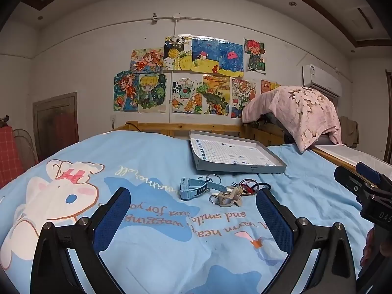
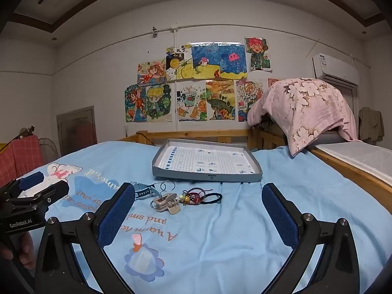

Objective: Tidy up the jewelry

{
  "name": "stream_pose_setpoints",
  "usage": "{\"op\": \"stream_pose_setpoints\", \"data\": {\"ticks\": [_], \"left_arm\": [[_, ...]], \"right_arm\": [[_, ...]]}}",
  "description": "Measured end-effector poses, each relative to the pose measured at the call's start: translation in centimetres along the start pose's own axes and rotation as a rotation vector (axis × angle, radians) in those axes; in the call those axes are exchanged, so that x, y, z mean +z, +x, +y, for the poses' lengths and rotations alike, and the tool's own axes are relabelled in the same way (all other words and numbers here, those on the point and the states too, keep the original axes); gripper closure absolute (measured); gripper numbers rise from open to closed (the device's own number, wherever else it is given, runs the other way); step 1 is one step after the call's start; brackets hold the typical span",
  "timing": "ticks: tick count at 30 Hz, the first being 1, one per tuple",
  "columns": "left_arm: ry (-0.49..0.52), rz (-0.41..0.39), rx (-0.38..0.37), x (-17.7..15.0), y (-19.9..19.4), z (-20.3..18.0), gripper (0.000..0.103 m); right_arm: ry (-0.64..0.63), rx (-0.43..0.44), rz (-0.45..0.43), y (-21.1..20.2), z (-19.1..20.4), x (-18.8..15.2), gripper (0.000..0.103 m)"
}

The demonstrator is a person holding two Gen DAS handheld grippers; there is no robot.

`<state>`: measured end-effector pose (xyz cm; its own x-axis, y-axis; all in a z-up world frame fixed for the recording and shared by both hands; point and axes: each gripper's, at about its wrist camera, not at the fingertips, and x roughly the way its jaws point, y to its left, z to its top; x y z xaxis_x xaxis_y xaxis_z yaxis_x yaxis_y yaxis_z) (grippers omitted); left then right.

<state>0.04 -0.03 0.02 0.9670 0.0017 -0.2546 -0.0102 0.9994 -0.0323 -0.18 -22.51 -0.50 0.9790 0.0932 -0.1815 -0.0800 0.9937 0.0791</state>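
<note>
The left gripper (image 1: pixel 193 218) is wide open, with nothing between its blue pads. The right gripper (image 2: pixel 198 214) is wide open and empty too. Both point forward, tipped a little down, side by side.

Each gripper, left gripper (image 1: pixel 193 216) and right gripper (image 2: pixel 198 210), has black angular arms with silver round screws and blue textured pads (image 2: pixel 117 216). White "GenRobot.AI" lettering marks one black body.
</note>
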Motion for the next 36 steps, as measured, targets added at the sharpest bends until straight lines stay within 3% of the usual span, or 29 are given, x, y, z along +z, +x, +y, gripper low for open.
{"op": "stream_pose_setpoints", "data": {"ticks": [36], "left_arm": [[-0.005,0.005,-0.013,0.04,0.19,0.40,0.000]], "right_arm": [[0.010,0.012,0.009,0.06,0.27,-0.32,0.001]]}}
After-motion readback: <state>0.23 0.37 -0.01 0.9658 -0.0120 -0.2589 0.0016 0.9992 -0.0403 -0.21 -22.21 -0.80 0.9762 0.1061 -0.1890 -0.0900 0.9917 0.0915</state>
